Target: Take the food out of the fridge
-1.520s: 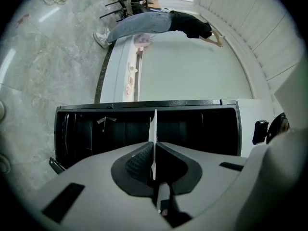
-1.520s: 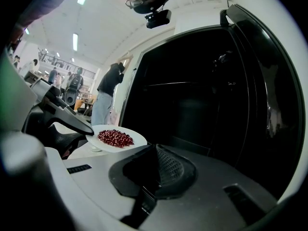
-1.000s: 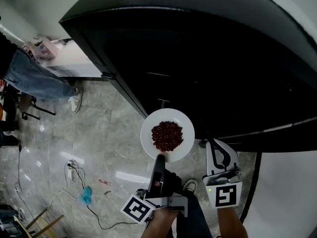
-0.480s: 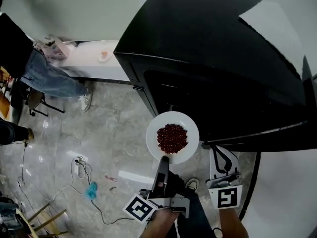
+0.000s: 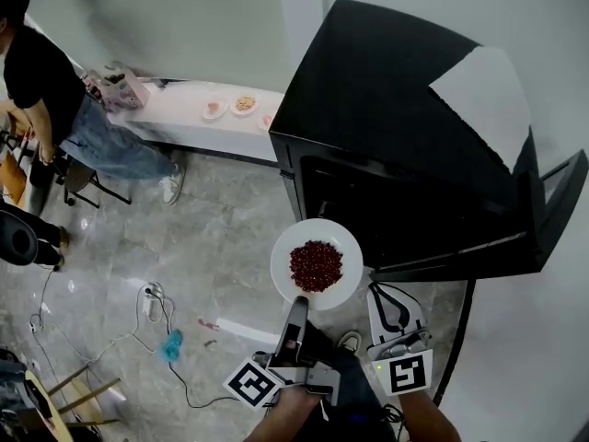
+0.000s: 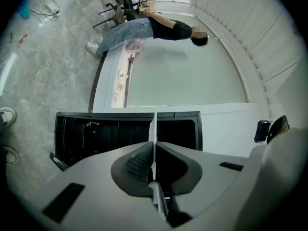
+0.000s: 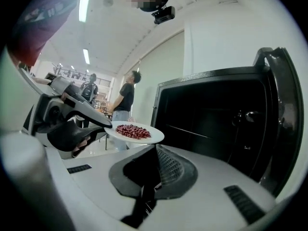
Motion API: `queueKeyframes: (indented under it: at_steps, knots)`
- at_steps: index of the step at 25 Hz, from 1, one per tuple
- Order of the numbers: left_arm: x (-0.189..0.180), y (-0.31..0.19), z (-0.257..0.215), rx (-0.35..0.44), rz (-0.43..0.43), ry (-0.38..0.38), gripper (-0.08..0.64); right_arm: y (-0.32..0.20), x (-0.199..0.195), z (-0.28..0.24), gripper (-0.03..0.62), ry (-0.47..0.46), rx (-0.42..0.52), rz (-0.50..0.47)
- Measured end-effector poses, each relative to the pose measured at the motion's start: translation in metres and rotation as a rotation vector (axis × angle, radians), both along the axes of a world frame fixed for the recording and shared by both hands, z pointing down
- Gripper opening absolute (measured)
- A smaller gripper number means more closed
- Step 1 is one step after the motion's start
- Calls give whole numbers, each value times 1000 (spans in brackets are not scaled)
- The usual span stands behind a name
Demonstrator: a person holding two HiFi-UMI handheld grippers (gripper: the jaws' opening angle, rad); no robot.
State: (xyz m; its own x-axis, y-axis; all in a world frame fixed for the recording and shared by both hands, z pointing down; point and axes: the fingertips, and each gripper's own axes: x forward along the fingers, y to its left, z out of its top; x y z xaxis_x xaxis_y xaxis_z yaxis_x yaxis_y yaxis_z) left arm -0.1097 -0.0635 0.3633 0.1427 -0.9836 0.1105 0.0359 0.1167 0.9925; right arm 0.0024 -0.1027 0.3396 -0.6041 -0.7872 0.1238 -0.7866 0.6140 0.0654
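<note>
While the white plate (image 5: 342, 247) hangs out in front of the open black fridge (image 5: 386, 127), I can see that it carries a low heap of small dark red pieces (image 5: 316, 265), beans or berries, I cannot tell which. They are piled at its middle, and the rim around them is bare. The plate sits level, above the floor and clear of the fridge's dark opening.

My left gripper (image 5: 299, 300) reaches forward, roughly level, with its jaws clamped on the near rim of the plate; in the left gripper view the thin white edge runs straight up between the two ribbed pads. Its marker cube (image 5: 255, 385) sits low by the hand. My right gripper (image 5: 385, 295) is just to the right of the plate, apart from it, pointing at the fridge's lower edge. Its jaws are together with nothing between them, and its own marker cube (image 5: 406, 374) faces up.

Beneath all this lies a grey marbled floor (image 5: 221, 228), with a white power strip and cable (image 5: 150, 304) to the left. The fridge door (image 5: 555, 196) stands swung out at the right. A long white counter (image 5: 175, 118) against the pale wall bears a few small dishes (image 5: 244, 104), and a person (image 5: 41, 72) in a black top and jeans stands at its far-left end.
</note>
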Motion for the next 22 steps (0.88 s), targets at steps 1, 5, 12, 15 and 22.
queueKeyframes:
  at_steps: [1, 5, 12, 15, 22]
  knots:
    - [-3, 4, -6, 1, -6, -3, 26, 6, -3, -5, 23, 0, 0, -16]
    - [-13, 11, -33, 15, -24, -14, 26, 18, -12, -28, 22, 12, 9, -53]
    - [-19, 39, -62, 29, -22, -32, 26, 39, -4, -70, 23, 26, 62, -50]
    - [-14, 65, -84, 34, -5, -31, 26, 63, 5, -99, 23, 57, 78, -39]
    - [-20, 65, -96, 49, 0, -29, 26, 55, 2, -127, 23, -7, 103, -26]
